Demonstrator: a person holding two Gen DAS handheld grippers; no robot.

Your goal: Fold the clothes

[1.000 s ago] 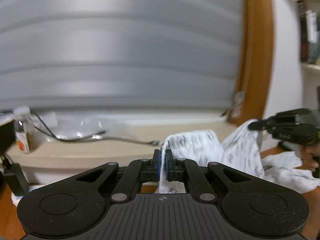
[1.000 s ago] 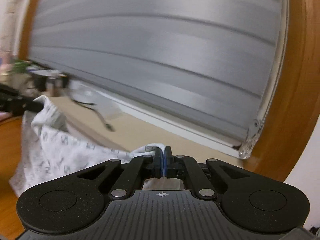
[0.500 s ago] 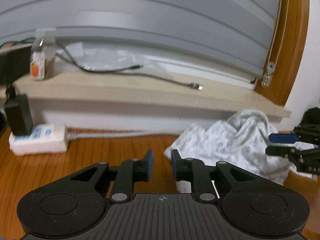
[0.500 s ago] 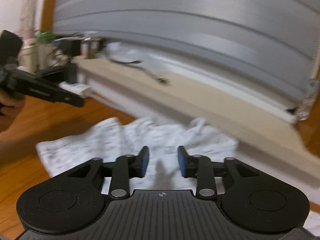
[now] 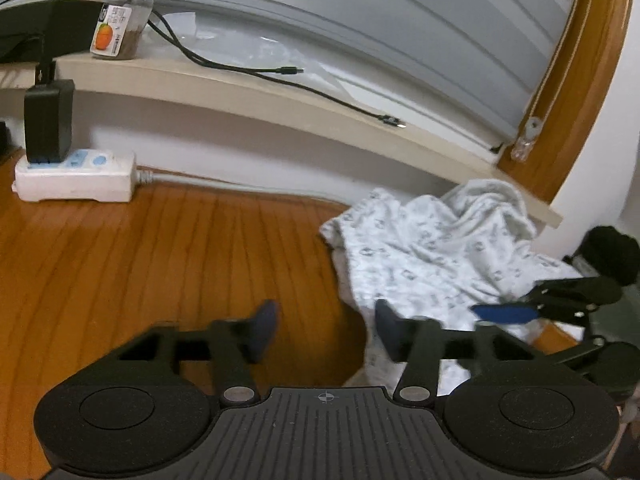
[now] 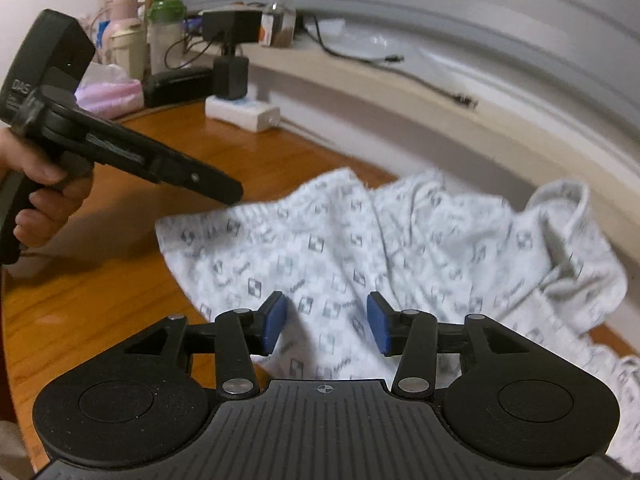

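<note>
Stood on an orange-brown wooden counter (image 5: 120, 264) below a beige sill (image 5: 248, 92); backed by grey blinds (image 5: 400, 12), perhaps a window, framed in wood (image 5: 588, 80).

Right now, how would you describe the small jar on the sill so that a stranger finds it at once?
Look along the pale sill under the grey blind. At its left end, beside a black box, stands the jar. It is clear with brown contents, and only it carries a label with an orange fruit.

A home room: wooden floor (image 5: 160, 248), windowsill (image 5: 240, 88), power strip (image 5: 76, 176).
</note>
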